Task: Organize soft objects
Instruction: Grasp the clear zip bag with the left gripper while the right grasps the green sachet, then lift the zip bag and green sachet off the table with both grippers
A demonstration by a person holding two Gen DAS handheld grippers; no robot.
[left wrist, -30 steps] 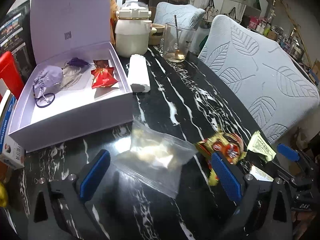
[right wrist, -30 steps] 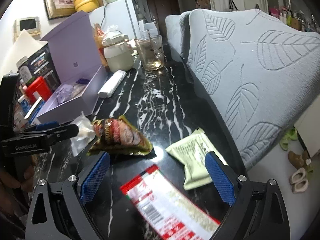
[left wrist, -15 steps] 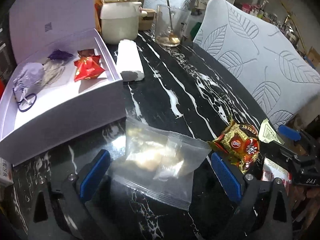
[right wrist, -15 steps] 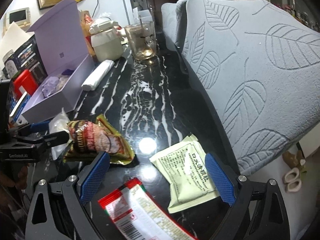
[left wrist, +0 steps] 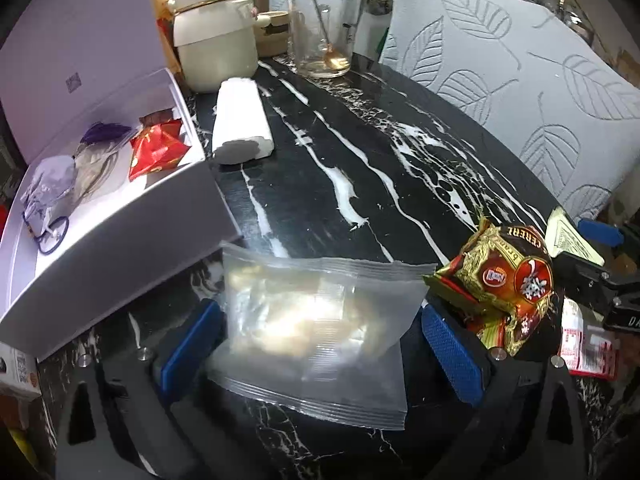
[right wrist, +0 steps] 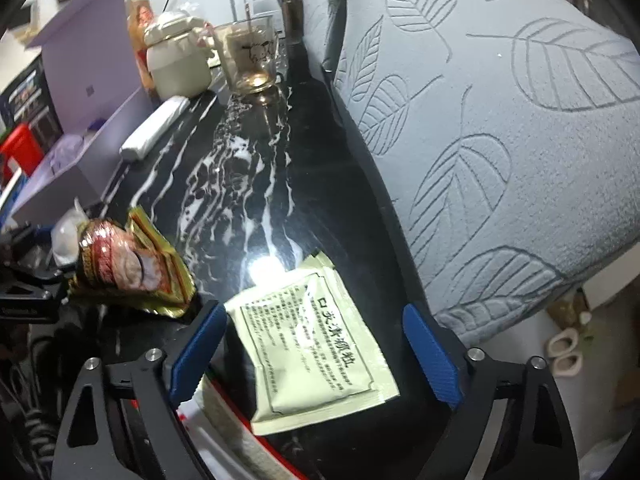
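My left gripper (left wrist: 320, 344) is open, its blue pads on either side of a clear plastic bag (left wrist: 316, 320) with pale contents lying on the black marble table (left wrist: 340, 152). A red-gold cereal packet (left wrist: 504, 280) lies just right of it. My right gripper (right wrist: 316, 352) is open around a pale green sachet (right wrist: 316, 344) with printed text; a red-white packet (right wrist: 224, 432) lies under its left finger. The open lilac box (left wrist: 100, 216) at left holds a grey pouch (left wrist: 48, 184), a purple-tied pouch (left wrist: 100, 148) and a red packet (left wrist: 158, 152).
A white roll (left wrist: 240, 124), a cream ceramic pot (left wrist: 216, 40) and a glass with a spoon (left wrist: 324, 36) stand at the table's far end. Grey leaf-patterned chair backs (right wrist: 500, 140) line the right edge. The right gripper shows in the left wrist view (left wrist: 600, 264).
Both grippers have moved forward and lower. The clear bag now lies between my left fingers, and the green sachet now lies between my right fingers.
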